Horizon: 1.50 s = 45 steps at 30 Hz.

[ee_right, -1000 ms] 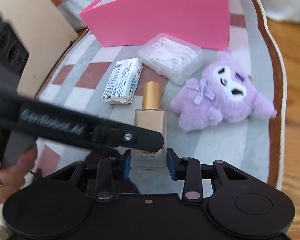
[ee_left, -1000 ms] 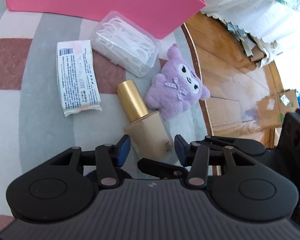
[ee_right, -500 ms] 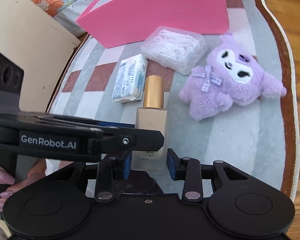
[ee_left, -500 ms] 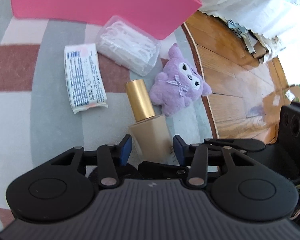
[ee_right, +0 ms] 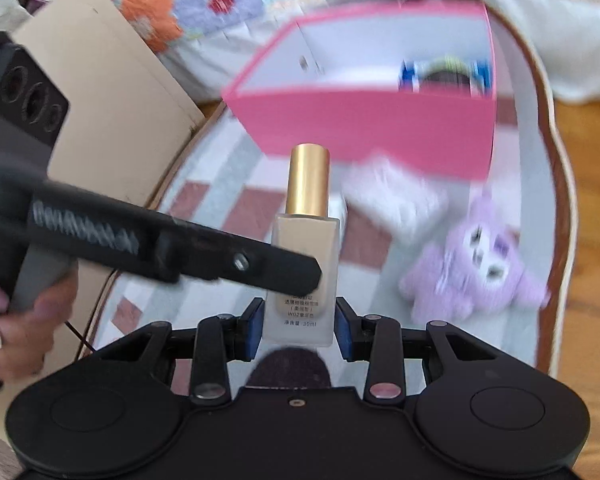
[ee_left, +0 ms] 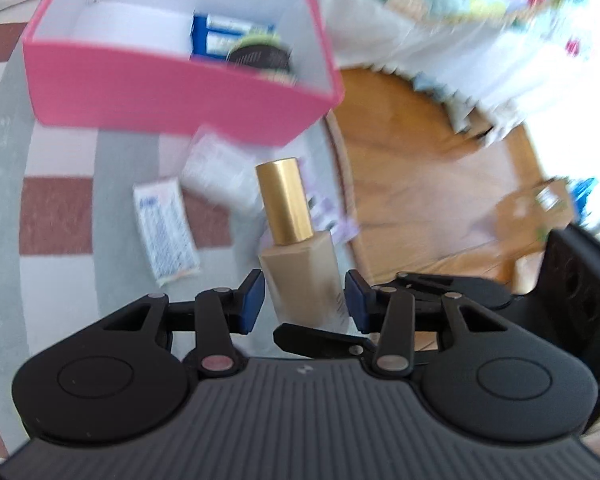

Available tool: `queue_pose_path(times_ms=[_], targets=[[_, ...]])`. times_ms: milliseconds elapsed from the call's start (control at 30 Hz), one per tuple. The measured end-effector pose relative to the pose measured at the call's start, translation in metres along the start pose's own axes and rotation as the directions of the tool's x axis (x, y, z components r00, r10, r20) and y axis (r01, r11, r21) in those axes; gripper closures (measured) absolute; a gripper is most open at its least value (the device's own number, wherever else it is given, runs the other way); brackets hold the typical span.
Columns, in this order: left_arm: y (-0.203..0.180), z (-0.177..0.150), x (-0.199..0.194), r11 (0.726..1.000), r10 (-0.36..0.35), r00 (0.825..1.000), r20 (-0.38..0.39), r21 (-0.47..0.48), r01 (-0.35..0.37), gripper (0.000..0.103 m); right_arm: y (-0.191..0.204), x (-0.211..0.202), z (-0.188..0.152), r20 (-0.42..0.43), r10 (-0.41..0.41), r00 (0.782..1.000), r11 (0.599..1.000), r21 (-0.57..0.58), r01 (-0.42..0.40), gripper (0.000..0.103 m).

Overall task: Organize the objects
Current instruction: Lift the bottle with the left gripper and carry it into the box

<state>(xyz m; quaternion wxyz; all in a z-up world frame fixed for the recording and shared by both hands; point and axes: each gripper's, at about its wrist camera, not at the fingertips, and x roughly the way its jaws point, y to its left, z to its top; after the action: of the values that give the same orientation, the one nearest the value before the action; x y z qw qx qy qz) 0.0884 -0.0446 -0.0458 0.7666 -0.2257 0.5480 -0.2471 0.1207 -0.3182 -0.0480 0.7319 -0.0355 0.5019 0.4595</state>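
Bottle (ee_right: 302,264) with a gold cap sits upright between both grippers, clear of the rug (ee_left: 60,312). Right gripper (ee_right: 298,326) clamps its base; left gripper (ee_left: 304,306), jaws just narrowing, brackets it, contact unclear. Motion blur smears the plush (ee_right: 480,264), packets and pink box (ee_left: 172,92) contents.

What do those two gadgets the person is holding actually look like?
Both are matte black plastic. The left gripper has a ribbed grey top; each carries blue pads on its fingertips, silver pivot pins and round side discs. The right gripper looks alike. White lettering, blurred, marks one arm. The hand wears a ring.
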Motion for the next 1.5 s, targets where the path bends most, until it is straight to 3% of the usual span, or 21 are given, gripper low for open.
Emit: queue_pose_path(times_ms=[67, 267, 500, 800, 933, 1067, 1200, 1300, 1500], targets=[[-0.004, 0.016, -0.018, 1.0, -0.015, 1.0, 0.027, -0.004, 0.016, 0.061, 0.002, -0.011, 0.018, 0.043, 0.019, 0.999, 1.0, 0.009, -0.019, 0.061], [-0.032, 0.062, -0.058, 0.996, 0.057, 0.995, 0.084, 0.066, -0.063, 0.061, 0.017, -0.028, 0.076, 0.113, 0.019, 0.993, 0.999, -0.037, -0.015, 0.062], [-0.055, 0.123, -0.067, 0.978, 0.18, 0.983, -0.035, 0.112, -0.175, 0.062, 0.003, -0.026, 0.128, 0.052, 0.064, 0.997, 0.998, -0.004, -0.064, 0.062], [-0.07, 0.176, -0.071, 0.932, 0.31, 0.951, -0.009, 0.2, -0.302, 0.062, -0.004, -0.013, 0.17, 0.141, 0.074, 0.987, 0.995, 0.062, -0.084, 0.062], [-0.054, 0.194, -0.05, 0.927, 0.323, 0.946, -0.02, 0.208, -0.313, 0.062, -0.02, 0.012, 0.179, 0.15, 0.07, 0.986, 0.992, 0.095, -0.085, 0.062], [-0.023, 0.208, -0.016, 0.937, 0.328, 0.943, -0.063, 0.152, -0.315, 0.066, -0.038, 0.05, 0.182, 0.124, 0.049, 0.991, 0.987, 0.146, -0.067, 0.062], [-0.008, 0.214, 0.012, 0.927, 0.336, 0.939, -0.077, 0.205, -0.315, 0.068, -0.049, 0.087, 0.185, 0.099, 0.015, 0.995, 0.985, 0.17, -0.032, 0.062], [0.012, 0.213, 0.036, 0.922, 0.357, 0.93, -0.089, 0.194, -0.335, 0.068, -0.057, 0.111, 0.184, 0.066, 0.018, 0.998, 0.985, 0.172, -0.029, 0.062], [0.069, 0.21, 0.057, 0.958, 0.286, 0.95, -0.127, 0.03, -0.285, 0.068, -0.068, 0.147, 0.177, 0.02, 0.023, 1.0, 0.984, 0.177, -0.026, 0.063]])
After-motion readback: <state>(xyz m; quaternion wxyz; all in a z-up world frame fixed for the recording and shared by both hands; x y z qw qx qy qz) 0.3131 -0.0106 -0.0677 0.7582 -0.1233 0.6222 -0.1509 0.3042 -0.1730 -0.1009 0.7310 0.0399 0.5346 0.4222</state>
